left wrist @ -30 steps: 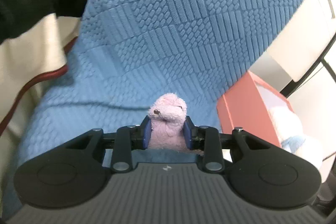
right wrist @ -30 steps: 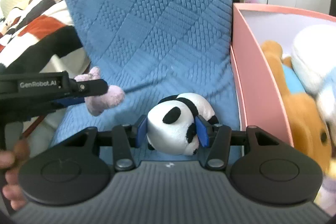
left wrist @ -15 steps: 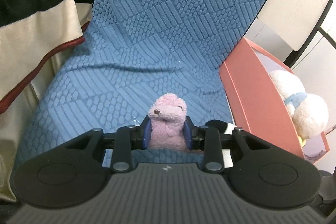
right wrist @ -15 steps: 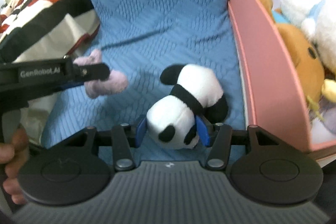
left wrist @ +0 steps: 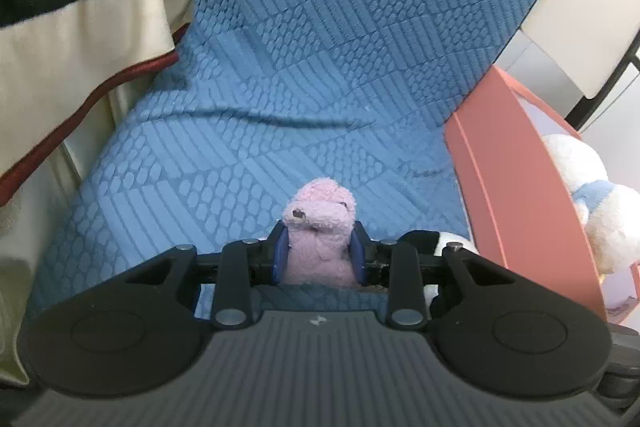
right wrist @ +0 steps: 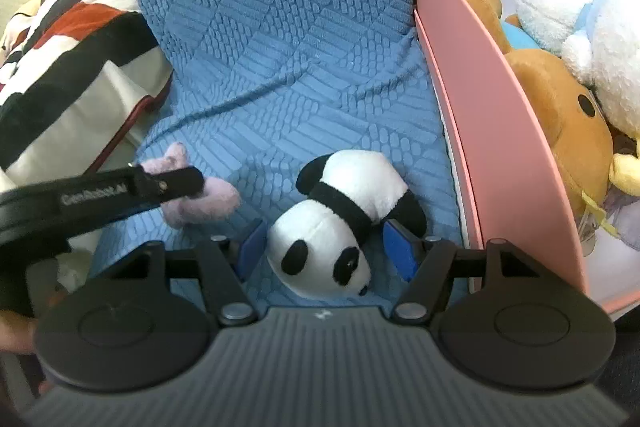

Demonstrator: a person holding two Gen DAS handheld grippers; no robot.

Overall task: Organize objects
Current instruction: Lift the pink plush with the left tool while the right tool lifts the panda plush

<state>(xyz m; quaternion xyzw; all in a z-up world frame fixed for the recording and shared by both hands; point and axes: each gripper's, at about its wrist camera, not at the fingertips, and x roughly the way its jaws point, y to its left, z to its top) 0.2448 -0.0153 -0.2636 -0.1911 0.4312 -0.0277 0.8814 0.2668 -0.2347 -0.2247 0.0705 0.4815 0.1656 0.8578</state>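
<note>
My left gripper [left wrist: 319, 251] is shut on a small pink plush toy [left wrist: 320, 231] and holds it over the blue textured cushion [left wrist: 304, 67]. In the right wrist view the left gripper [right wrist: 176, 183] shows from the side with the pink plush [right wrist: 204, 203] in it. My right gripper [right wrist: 326, 253] is open, its blue pads apart on either side of a black-and-white panda plush [right wrist: 340, 219] that lies on the blue cushion [right wrist: 280, 47]. The panda [left wrist: 440, 241] peeks out behind the left gripper's fingers in the left wrist view.
A pink box [right wrist: 500, 99] stands right of the cushion, holding a white plush [right wrist: 580, 27], a brown bear plush [right wrist: 560, 115] and others; it also shows in the left wrist view [left wrist: 520, 187]. A striped blanket [right wrist: 68, 67] lies to the left.
My right gripper has opened and let go of the panda, which now rests on the cushion. The left gripper still holds the pink plush and has shifted slightly.
</note>
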